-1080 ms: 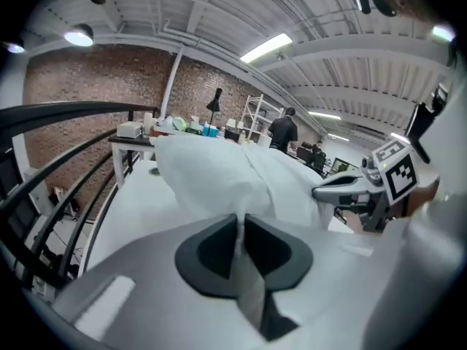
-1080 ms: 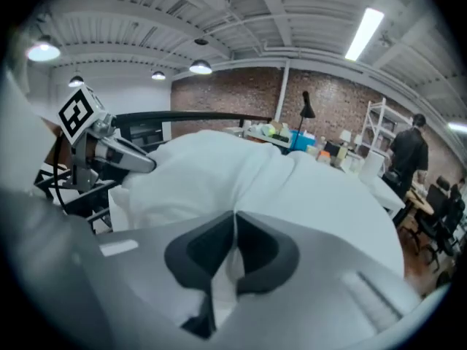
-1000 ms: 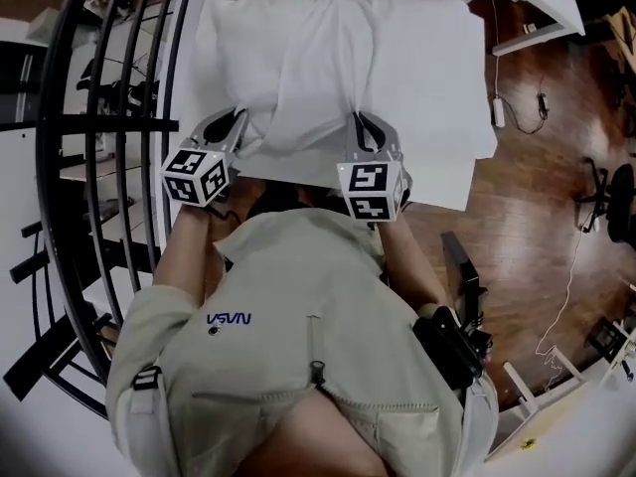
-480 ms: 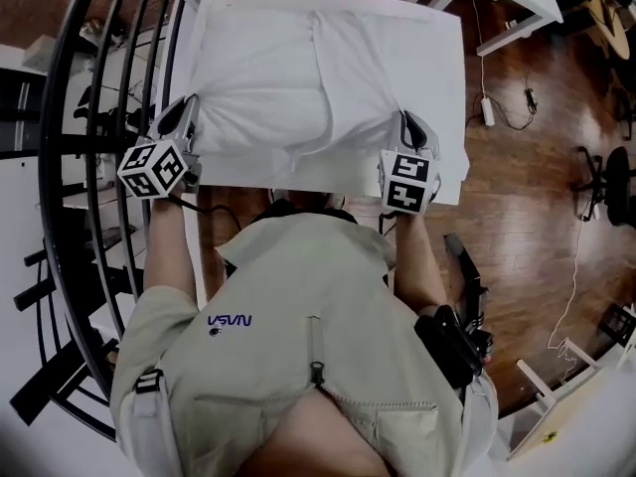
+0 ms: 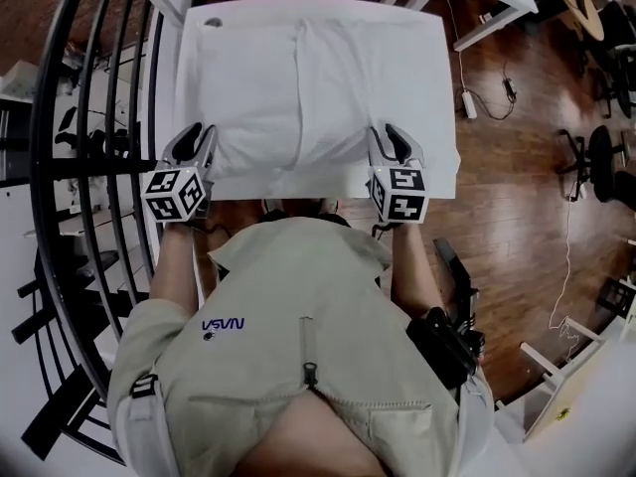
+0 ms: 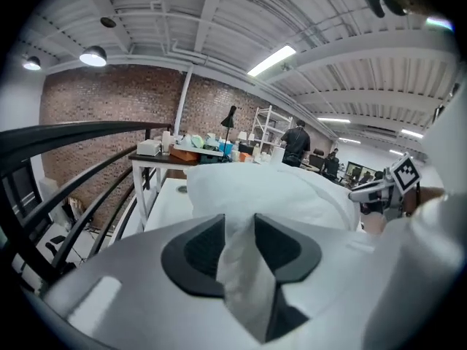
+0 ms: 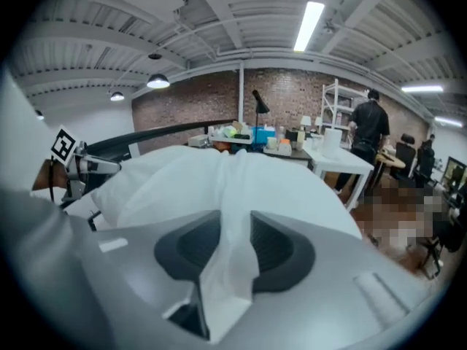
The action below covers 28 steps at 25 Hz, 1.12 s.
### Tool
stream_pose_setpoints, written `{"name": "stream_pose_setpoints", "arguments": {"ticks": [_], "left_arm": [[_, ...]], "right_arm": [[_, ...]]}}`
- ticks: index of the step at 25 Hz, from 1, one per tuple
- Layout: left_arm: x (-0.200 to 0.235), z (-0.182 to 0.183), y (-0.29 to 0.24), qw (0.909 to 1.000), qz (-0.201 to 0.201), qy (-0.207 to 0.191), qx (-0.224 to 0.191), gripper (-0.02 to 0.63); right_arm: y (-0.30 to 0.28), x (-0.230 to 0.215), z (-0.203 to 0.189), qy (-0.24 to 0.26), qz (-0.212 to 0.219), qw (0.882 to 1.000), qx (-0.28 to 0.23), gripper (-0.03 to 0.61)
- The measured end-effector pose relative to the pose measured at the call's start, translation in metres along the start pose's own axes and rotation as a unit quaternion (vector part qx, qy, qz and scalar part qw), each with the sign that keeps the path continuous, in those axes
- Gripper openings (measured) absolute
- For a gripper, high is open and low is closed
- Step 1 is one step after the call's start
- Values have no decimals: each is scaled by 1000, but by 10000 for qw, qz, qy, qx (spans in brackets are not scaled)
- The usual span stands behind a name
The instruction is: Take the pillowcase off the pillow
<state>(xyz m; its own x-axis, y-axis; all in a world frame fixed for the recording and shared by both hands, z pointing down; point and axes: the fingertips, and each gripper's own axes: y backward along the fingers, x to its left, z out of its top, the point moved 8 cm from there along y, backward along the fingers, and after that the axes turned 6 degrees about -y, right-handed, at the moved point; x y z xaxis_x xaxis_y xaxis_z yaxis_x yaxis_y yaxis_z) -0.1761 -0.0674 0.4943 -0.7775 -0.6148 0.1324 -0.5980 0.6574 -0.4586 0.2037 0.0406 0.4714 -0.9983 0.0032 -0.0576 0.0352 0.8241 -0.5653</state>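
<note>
Between the dark pads of the left gripper a fold of the white cotton pillowcase is seen. The jaws have just been opening, so the cloth is judged to lie loose in the gap rather than pinched. The same is shown at the right gripper: its jaws have just been opening, with a strip of the pillowcase draped between the parted pads. In the head view the 2 grippers are set at the 2 near corners of the pillowcase. It lies flat on the white rectangular table, creased down its middle, with the pillow apparently inside. The step in hand is judged to be a release of both corners, the case not yet stripped. For the next move, a fresh grip on the cloth alone would be needed, with the pillow held back while the case is drawn off.
</note>
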Motion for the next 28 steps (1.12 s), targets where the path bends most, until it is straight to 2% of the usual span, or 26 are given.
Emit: {"name": "stream_pose_setpoints", "arguments": {"ticks": [4, 6, 9, 12, 16, 20, 28], "left_arm": [[-3, 30, 13, 9987, -103, -366, -328, 175], [-5, 52, 10, 9967, -217, -601, -509, 221], [-12, 83, -5, 9925, -491, -869, -707, 242], [-22, 100, -25, 9875, -880, -1095, -711, 266], [-24, 120, -68, 9826, -1203, -1367, -369, 348], [-24, 141, -108, 9812, -1088, -1583, 201, 371], [-16, 144, -169, 9829, -766, -1305, 1051, 397]], "right_arm": [[15, 8, 25, -79, 52, 9992, -390, 132], [15, 8, 41, -90, -10, 9985, -535, 130], [13, 5, 63, -81, -106, 9978, -651, 129], [6, 4, 79, 63, -179, 9977, -652, 126], [-25, 1, 114, 325, -30, 9978, -578, 127], [-70, -11, 148, 421, 117, 9986, -302, 130], [-155, -14, 168, 544, 281, 9953, 745, 141]]}}
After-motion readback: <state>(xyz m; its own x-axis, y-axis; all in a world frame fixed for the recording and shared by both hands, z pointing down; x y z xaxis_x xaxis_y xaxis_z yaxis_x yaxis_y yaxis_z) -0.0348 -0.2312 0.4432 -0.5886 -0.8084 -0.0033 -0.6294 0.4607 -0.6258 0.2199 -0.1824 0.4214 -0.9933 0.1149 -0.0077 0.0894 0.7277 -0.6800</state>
